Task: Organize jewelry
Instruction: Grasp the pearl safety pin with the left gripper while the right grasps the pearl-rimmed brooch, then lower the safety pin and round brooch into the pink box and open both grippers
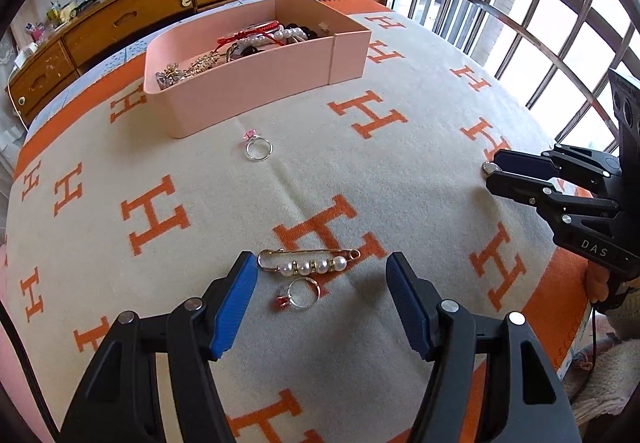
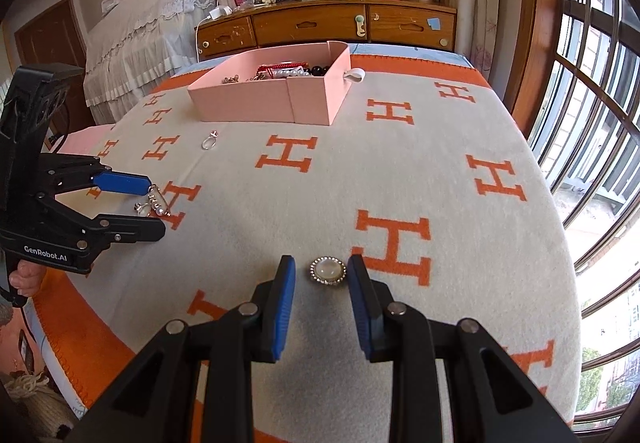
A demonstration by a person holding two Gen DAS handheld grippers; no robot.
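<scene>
Over on the left, the left gripper hangs low over the blanket with its blue-padded fingers spread wide and nothing between them. Just ahead of the tips lies the pearl pin, its long axis running crosswise, from one finger toward the other, so closing as it stands would squeeze it end to end rather than across its thin side. The red-stone ring sits a little nearer, right inside the open gap. Farther up the blanket the pink-stone ring lies just in front of the pink box, which already holds a heap of beads and chains.

To the right, the right gripper is about half open and empty, with the round white brooch lying flat squarely between its fingertips, near both pads but, as far as I can tell, touching neither. I'd judge this hand the better placed to grasp first.
</scene>
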